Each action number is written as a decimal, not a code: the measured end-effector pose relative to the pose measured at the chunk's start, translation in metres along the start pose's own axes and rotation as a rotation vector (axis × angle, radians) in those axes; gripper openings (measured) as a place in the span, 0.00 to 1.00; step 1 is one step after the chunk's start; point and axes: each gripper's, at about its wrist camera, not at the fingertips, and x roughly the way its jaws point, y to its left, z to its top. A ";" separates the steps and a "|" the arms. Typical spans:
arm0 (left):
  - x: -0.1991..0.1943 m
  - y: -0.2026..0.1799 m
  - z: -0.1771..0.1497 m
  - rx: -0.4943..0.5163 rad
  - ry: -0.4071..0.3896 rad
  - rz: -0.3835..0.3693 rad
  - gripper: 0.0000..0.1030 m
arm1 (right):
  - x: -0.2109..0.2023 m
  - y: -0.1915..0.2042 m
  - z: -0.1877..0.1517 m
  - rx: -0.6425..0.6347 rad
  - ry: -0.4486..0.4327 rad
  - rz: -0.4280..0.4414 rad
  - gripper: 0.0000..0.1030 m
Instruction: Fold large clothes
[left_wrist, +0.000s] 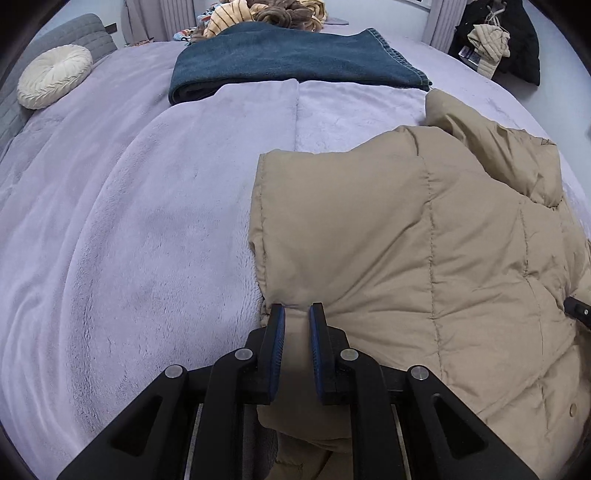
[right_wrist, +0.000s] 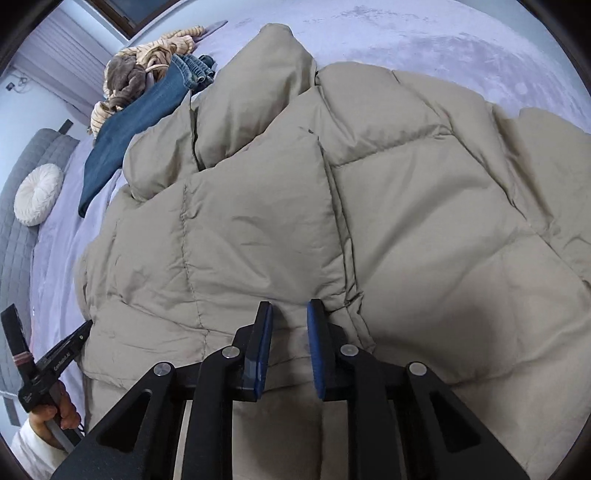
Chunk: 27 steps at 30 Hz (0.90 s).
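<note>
While the left gripper (left_wrist: 297, 314) pinches a fold at the near left corner of the tan puffer jacket (left_wrist: 424, 251), its fingers (left_wrist: 277, 332) clamped on that cloth, the jacket lies on the lavender bed (left_wrist: 129, 221), long axis running away toward the folded jeans (left_wrist: 288, 62). From the right wrist, the right gripper (right_wrist: 290, 314) has its fingers (right_wrist: 264, 339) narrowly apart over the jacket's (right_wrist: 332, 206) near edge; whether they bite cloth, I cannot tell.
</note>
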 end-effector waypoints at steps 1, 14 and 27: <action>0.000 -0.001 0.001 0.001 0.004 0.003 0.15 | -0.004 -0.001 -0.003 -0.004 0.003 -0.004 0.17; -0.065 -0.035 -0.007 -0.057 -0.009 -0.002 1.00 | -0.079 -0.045 -0.019 0.116 0.010 0.033 0.62; -0.086 -0.165 -0.028 0.084 0.084 -0.090 1.00 | -0.141 -0.152 -0.043 0.323 -0.050 0.050 0.86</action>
